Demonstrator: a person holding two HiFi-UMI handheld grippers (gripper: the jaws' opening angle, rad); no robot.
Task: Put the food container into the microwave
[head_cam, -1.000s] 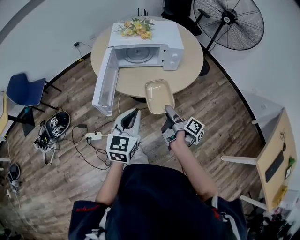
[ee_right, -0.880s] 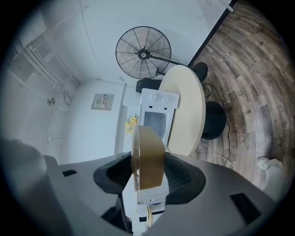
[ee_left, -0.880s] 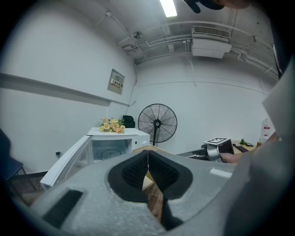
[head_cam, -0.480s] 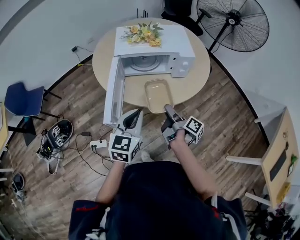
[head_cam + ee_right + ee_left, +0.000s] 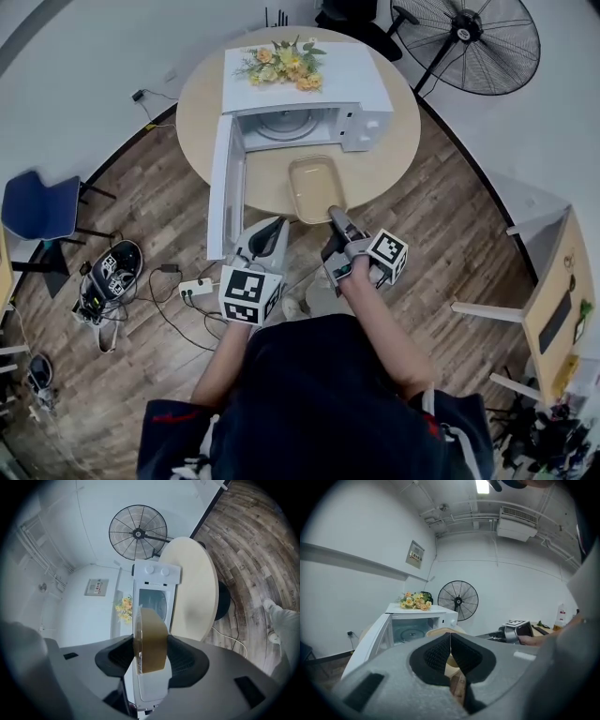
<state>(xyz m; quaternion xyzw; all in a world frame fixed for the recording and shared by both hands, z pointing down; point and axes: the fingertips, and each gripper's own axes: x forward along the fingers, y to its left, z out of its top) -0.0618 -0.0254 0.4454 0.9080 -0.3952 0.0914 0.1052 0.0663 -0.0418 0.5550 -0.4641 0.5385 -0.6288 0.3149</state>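
Observation:
A beige rectangular food container (image 5: pixel 315 187) hangs level over the near part of the round table (image 5: pixel 392 164), its near rim clamped in my right gripper (image 5: pixel 335 215), which is shut on it. In the right gripper view the container (image 5: pixel 151 640) stands edge-on between the pads. The white microwave (image 5: pixel 305 94) sits at the table's far side with its door (image 5: pixel 225 187) swung wide open to the left and the glass turntable (image 5: pixel 283 122) visible inside. My left gripper (image 5: pixel 273 225) is shut and empty, held low left of the container, near the door's edge.
Yellow flowers (image 5: pixel 284 61) lie on top of the microwave. A standing fan (image 5: pixel 466 42) is behind the table at right. On the wooden floor left are a power strip (image 5: pixel 195 286) with cables, shoes (image 5: pixel 108 279) and a blue chair (image 5: pixel 37 206).
The table and microwave have drawn a little closer in view, and the container now reaches farther over the table toward the open microwave. Both grippers keep their hold and pose.

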